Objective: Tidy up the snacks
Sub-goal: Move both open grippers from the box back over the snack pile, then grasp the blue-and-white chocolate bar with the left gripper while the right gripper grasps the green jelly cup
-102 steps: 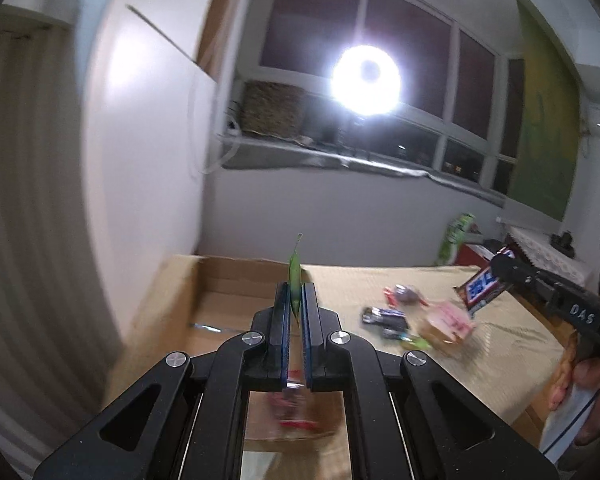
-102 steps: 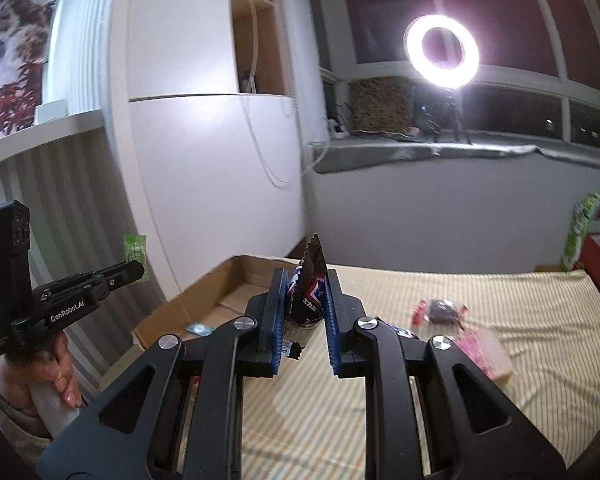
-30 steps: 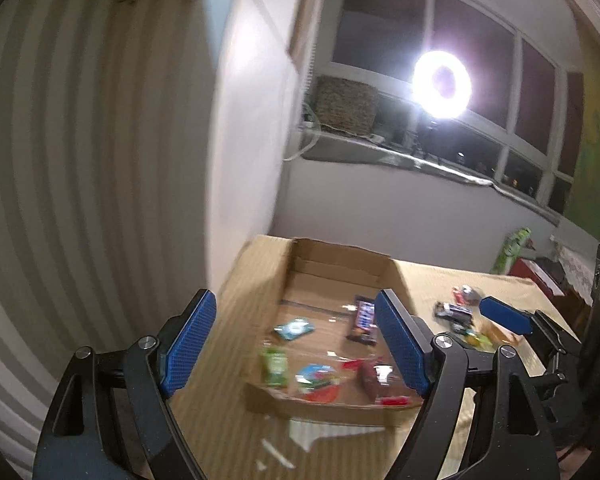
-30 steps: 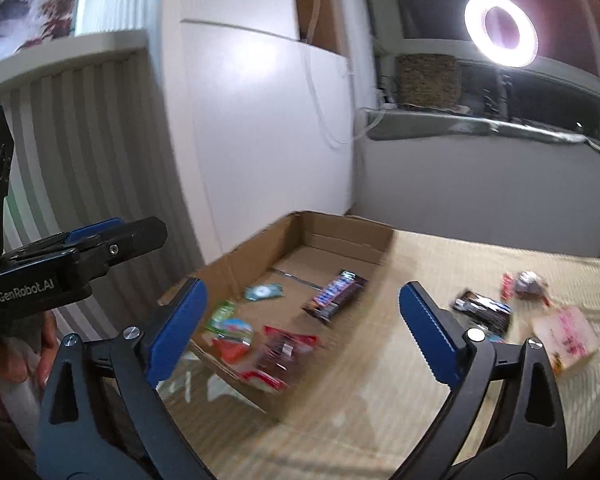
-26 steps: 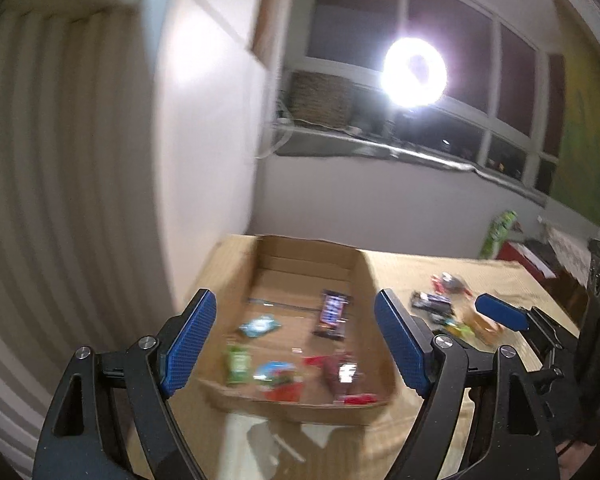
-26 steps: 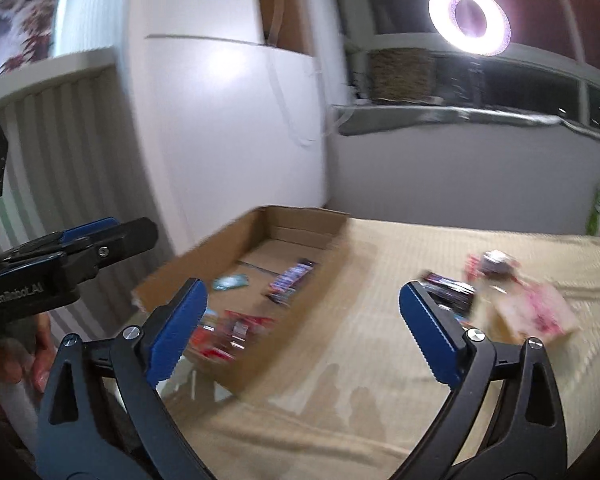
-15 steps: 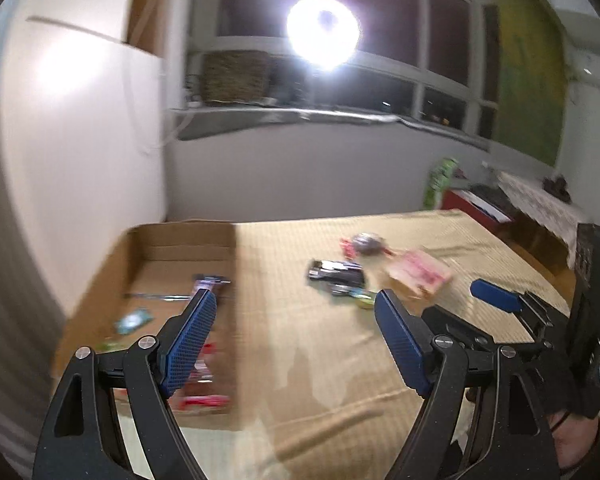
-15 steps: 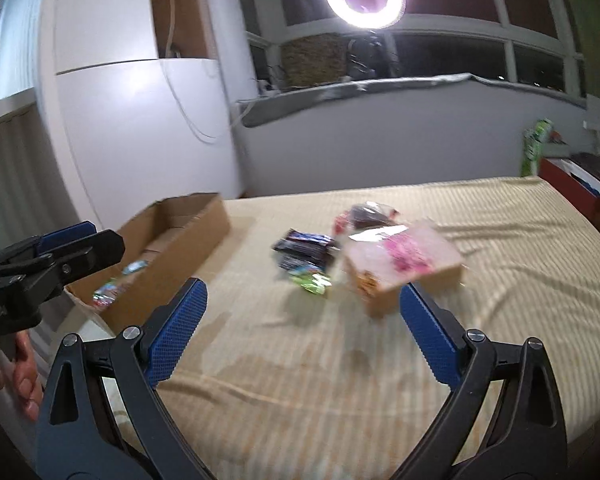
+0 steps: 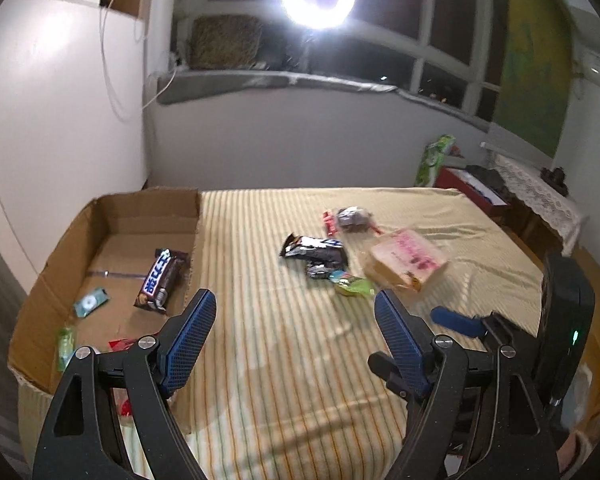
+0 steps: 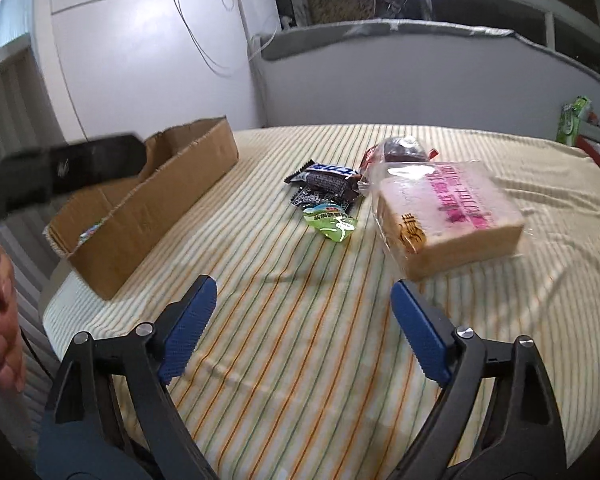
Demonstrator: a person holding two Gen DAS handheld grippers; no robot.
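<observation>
- Left wrist view: the left gripper stands wide apart with nothing between its pads, over bare striped bedspread.
- The box lies to its left and already holds a chocolate bar and some small packets.
- The loose snacks lie ahead and a little right: a dark wrapper, a green candy just beside it, and the bread pack further right.
- The right gripper shows at the right edge, low and close to the bread pack's near corner.
- Right wrist view: the right gripper has just been closing a little, yet its jaws are empty and wide.
- The bread pack lies ahead and right, its long axis slanting from near left to far right; the green candy lies nearly straight ahead, touching the dark wrapper.
- The box is off to the left, well apart from the heap.
- My judgement: the right hand is nearer the heap, and the candy, dead ahead, is its easiest pick.
</observation>
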